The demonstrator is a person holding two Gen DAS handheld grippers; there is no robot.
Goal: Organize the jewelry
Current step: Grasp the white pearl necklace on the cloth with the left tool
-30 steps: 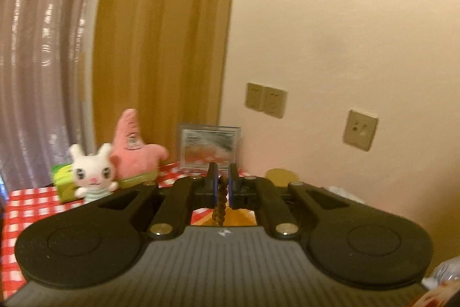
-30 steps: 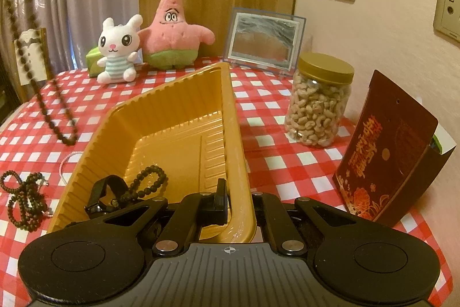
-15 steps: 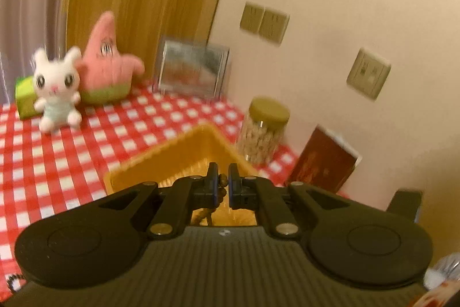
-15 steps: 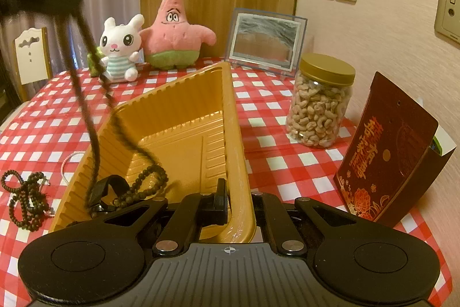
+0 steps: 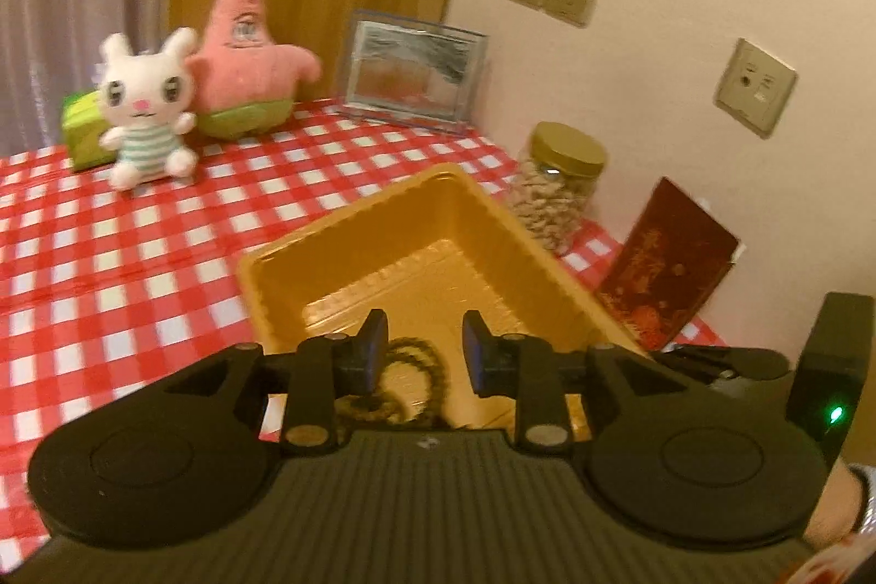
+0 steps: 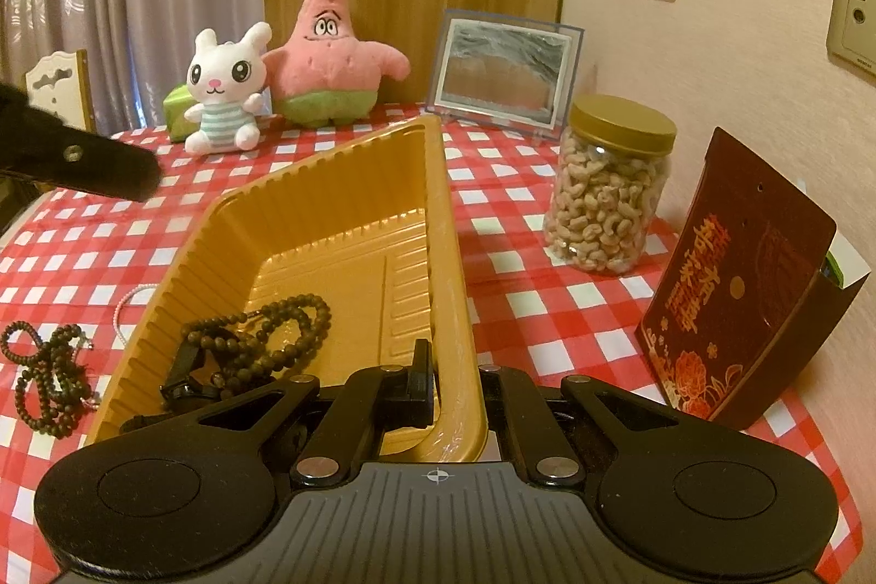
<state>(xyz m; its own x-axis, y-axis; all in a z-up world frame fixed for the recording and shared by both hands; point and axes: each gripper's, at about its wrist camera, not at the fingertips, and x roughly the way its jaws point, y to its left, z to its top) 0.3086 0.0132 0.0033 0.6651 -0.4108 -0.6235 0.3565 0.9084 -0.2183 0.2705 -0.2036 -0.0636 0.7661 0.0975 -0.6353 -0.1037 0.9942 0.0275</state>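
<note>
Gold plastic tray (image 6: 350, 223) sat on our red-checked counter (image 6: 520, 261). Our right gripper (image 6: 454, 381) was clamped shut on the tray's near rim, one finger inside the wall and one outside. Our left gripper (image 5: 421, 354) hung over the tray's near end with jaws opening and nothing between the pads; dark bead necklace (image 5: 421, 365) showed below the gap. In the right view that bead necklace (image 6: 257, 337) lay coiled in the tray's near-left corner beside a black strap item (image 6: 180, 379). More dark beads (image 6: 49, 376) and a thin pale chain (image 6: 128, 310) lay on the counter left of the tray. Nut jar (image 6: 610, 184) and dark red box (image 6: 739, 288) stood right of it, apart.
</note>
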